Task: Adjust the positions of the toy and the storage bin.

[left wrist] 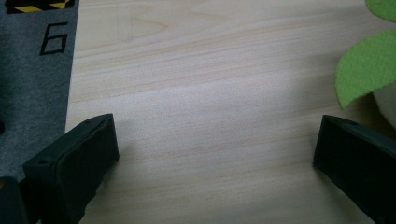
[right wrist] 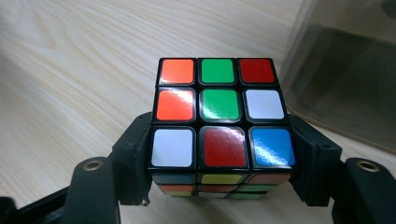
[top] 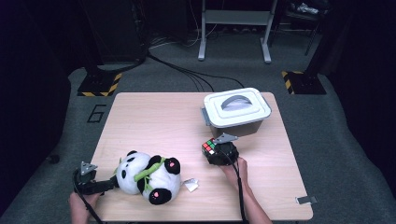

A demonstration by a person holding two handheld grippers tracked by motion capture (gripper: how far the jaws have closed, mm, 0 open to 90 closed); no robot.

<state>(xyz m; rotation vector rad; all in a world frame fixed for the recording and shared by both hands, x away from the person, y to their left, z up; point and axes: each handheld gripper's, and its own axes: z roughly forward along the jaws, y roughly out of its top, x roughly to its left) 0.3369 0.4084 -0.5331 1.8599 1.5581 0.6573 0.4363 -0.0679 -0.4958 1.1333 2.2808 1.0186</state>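
Right gripper (top: 211,148): its jaws are taken up by a puzzle cube (right wrist: 219,114) clamped between them. Directly ahead and close stands a lidded storage box (top: 236,112); its translucent wall blocks forward travel. To this gripper's left the table (top: 154,116) lies bare and passable. Behind it and to its right the table is open out to the edge.

Left gripper (top: 100,185): jaws spread wide, bare table between them and ahead. Just to the right of its jaws a plush panda (top: 148,176) obstructs; its green leaf (left wrist: 366,70) overhangs near the right-hand jaw. A small crumpled wrapper (top: 190,185) lies beyond the panda.
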